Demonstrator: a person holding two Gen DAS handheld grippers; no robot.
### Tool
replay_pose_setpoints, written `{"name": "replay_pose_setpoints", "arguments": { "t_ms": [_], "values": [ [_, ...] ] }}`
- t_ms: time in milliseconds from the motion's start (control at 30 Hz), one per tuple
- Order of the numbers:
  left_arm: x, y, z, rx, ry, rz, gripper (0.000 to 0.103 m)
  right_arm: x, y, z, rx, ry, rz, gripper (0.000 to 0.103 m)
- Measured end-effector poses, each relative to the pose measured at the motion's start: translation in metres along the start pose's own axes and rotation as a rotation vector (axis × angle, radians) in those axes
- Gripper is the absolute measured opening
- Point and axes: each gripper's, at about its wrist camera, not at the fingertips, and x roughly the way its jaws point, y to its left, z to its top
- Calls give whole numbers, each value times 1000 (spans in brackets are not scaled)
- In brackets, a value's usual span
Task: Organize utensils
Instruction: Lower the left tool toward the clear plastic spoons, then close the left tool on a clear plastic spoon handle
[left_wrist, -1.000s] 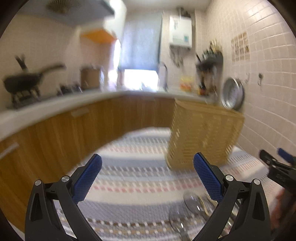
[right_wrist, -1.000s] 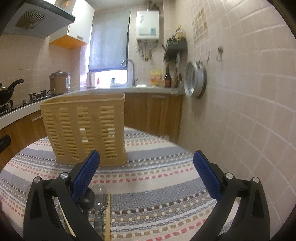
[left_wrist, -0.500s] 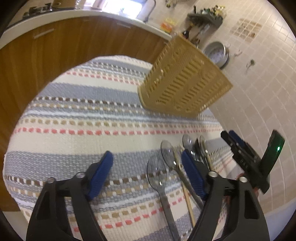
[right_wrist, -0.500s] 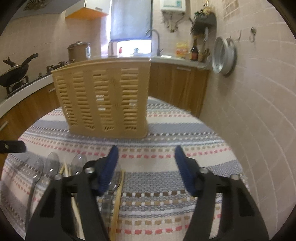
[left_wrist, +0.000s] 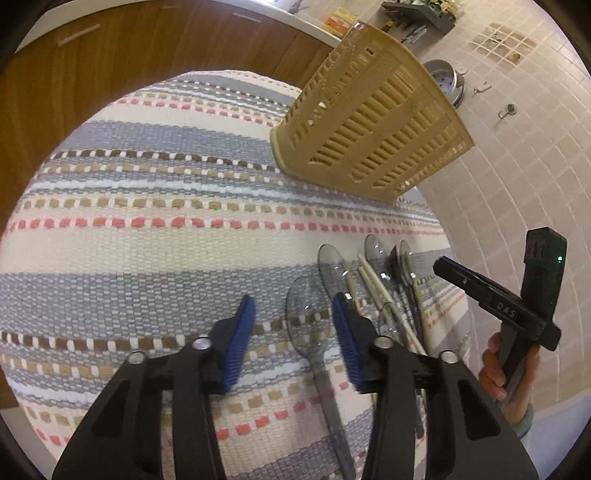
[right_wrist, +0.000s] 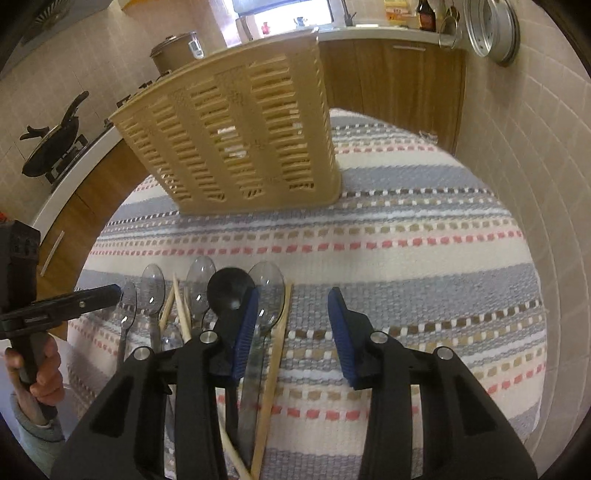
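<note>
The left hand-held gripper (left_wrist: 293, 328) hangs low over the striped cloth (left_wrist: 147, 229) with its blue-padded jaws partly apart and nothing between them but bare weave; a clear plastic spoon (left_wrist: 314, 332) lies just to the right of the gap, its bowl beside the right pad and its handle running back under that finger. Further right, more clear spoons and pale chopsticks (left_wrist: 380, 291) lie bunched together, handles toward the camera. The right hand-held gripper (right_wrist: 291, 325) is likewise partly open and empty, poised over the cloth with the utensils (right_wrist: 192, 295) off to its left: its left pad sits over the neck of a black spoon (right_wrist: 229, 286), and a clear spoon (right_wrist: 267, 295) and a wooden chopstick (right_wrist: 277, 354) pass just inside that finger. The remaining clear spoons fan out to the left, toward the other tool. Beyond both grippers a beige slotted utensil basket (right_wrist: 236, 133) stands on the cloth-covered tabletop, well apart from the utensils. A tiled wall (right_wrist: 535, 166) borders the right side, and wooden kitchen cabinets (left_wrist: 110, 55) stand behind.
</note>
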Motion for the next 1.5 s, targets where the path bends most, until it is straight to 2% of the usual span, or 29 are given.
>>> {"name": "replay_pose_setpoints", "arguments": {
  "t_ms": [133,267,367,500,667,800,967,1033,1133,1200,1333,1433,1500],
  "values": [
    [0,2,0,-3,9,-3,38,8,6,1,-14,42,-18,24],
    [1,2,2,-7,26,-20,38,8,8,9,-16,47,-5,24],
    [2,-4,1,10,27,-2,38,12,9,14,-21,85,-13,24],
    [3,-9,-3,13,47,-20,38,7,14,6,-44,116,2,24],
    [9,-14,-1,25,50,-4,37,12,22,3,-67,148,-25,24],
    [9,-14,-3,24,60,-2,35,19,24,2,-59,188,3,24],
    [5,-12,-7,21,58,-10,35,19,28,-2,-69,190,-6,24],
    [6,-8,-5,5,55,-19,35,16,27,1,-58,165,-10,24],
    [6,-6,-3,4,50,-23,34,13,22,15,-38,115,-39,24],
    [7,-6,-1,3,48,-19,32,17,16,27,-35,105,-25,24],
    [9,-7,3,-5,43,-11,27,27,8,40,-24,163,72,24],
    [13,-11,5,0,42,3,27,35,12,42,-42,184,-4,24],
    [15,-16,6,15,41,20,27,37,14,40,-41,186,-7,24]
  ]
}}
